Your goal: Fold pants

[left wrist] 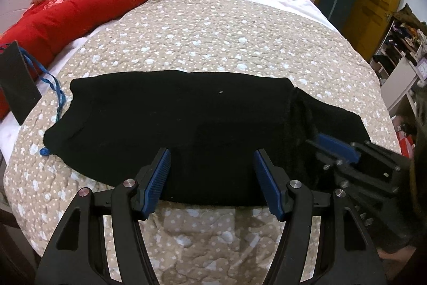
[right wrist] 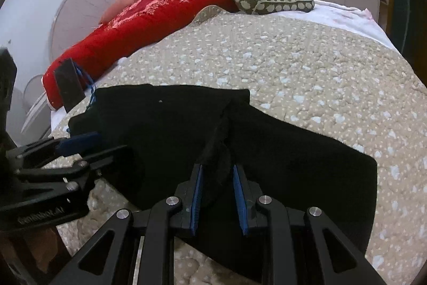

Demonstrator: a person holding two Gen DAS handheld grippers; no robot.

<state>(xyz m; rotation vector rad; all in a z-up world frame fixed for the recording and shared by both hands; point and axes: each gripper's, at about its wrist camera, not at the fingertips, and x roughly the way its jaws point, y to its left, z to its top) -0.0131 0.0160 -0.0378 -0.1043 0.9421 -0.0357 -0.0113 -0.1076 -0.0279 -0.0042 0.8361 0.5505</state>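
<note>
Pants [left wrist: 181,130] were laid lengthwise along bed's [left wrist: 213,44] near edge; right claw [right wrist: 216,194] clamped on fold, left claw [left wrist: 212,178] held apart.

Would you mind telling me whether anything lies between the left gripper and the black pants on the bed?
Nothing visible does. The left gripper hangs open directly over the near edge of the black pants, with only bare fabric between its fingers.

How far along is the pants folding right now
Done: the black pants already lie flat as a doubled band across the quilt. In hand: the right gripper is pinching a raised ridge of fabric near the overlap, while the left gripper hovers open over the near edge, holding nothing. Left: at least one more fold to make a compact stack, judging by the long spread.
</note>
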